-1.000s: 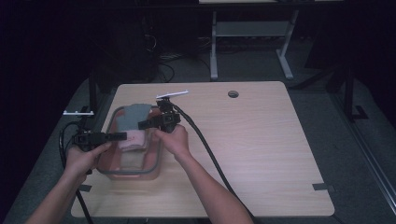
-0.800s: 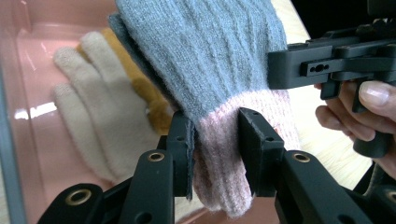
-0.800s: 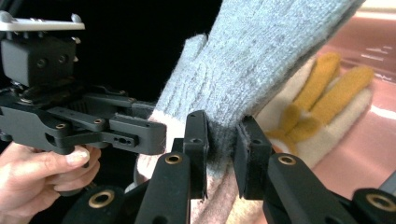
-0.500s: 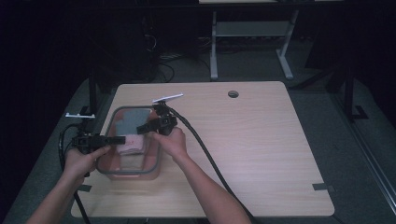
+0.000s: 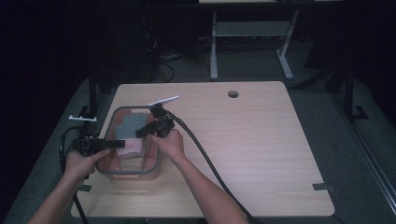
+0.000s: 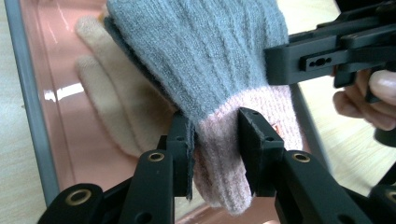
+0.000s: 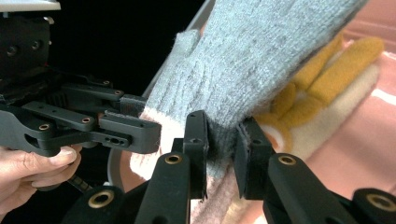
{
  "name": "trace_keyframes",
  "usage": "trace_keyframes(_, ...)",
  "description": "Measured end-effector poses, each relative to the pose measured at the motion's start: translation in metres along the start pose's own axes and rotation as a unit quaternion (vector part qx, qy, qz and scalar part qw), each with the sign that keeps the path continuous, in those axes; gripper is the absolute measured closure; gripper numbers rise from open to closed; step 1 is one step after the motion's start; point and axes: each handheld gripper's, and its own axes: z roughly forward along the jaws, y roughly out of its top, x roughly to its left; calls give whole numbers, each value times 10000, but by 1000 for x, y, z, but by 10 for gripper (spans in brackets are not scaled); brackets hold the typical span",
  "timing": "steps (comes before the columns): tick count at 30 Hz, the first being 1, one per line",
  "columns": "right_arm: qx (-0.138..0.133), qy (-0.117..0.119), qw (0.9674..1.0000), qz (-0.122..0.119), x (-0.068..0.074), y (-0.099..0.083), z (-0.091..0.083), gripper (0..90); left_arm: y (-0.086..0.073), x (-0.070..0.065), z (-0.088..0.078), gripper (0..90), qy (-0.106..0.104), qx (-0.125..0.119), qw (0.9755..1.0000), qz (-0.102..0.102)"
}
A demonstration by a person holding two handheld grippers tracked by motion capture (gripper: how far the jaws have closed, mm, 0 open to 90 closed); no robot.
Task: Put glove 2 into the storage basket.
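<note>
Grey knit glove [image 6: 205, 56] w/ pink cuff, both grippers [image 6: 215, 140] [image 7: 222, 140] pinching, no label legible

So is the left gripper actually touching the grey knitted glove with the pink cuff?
Touching. In the left gripper view, the left gripper has both black jaws pressed onto the pink cuff of the grey knitted glove, and the wool bunches between them.

One pink container with a grey rim [image 5: 108, 171] sits on the one wooden table [image 5: 261, 140]. Three knitted gloves are in or over it: one grey glove with a pink cuff [image 6: 219, 65], one beige glove [image 6: 107, 98] lying on the container's floor, and one yellow and cream glove [image 7: 322, 93]. Two black grippers, the left gripper [image 5: 122, 144] and the right gripper [image 5: 140, 132], are each held in one hand, so two hands in all.
</note>
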Motion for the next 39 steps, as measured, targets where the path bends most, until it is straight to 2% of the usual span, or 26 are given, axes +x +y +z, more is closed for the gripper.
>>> trace_keyframes(3, 72, -76, 9999, -37, 0, -1, 3, 764, -1, 0, 3, 685, 96, 57, 9999, 80)
trace_keyframes(4, 133, -134, 9998, -65, 0, -1, 4, 763, -3, 0, 3, 722, 69, 24, 10000, 45)
trace_keyframes(6, 154, -168, 9997, -82, 0, -1, 5, 763, -3, 0, 4, 719, 87, -13, 10000, 19)
trace_keyframes(12, 196, -336, 9992, -71, 0, -3, 10, 764, -6, 0, 11, 696, 328, 193, 9991, 161)
trace_keyframes(14, 267, -393, 9988, -102, 1, -3, 13, 764, -7, 1, 13, 692, 324, 170, 9993, 95)
trace_keyframes(21, 471, -603, 9968, -242, 1, -3, 17, 747, -10, 4, 17, 628, 370, 259, 9989, 115)
trace_keyframes(26, 354, -796, 9954, -405, 7, 0, 14, 693, -8, 0, 17, 596, 513, 241, 9981, 242)
trace_keyframes(30, 346, -905, 9943, -435, 4, 2, 8, 674, -8, -1, 20, 594, 546, 264, 9979, 246)
trace_keyframes(39, 217, -914, 9949, -376, 1, 6, -5, 647, -5, -3, 16, 555, 542, 215, 9979, 276)
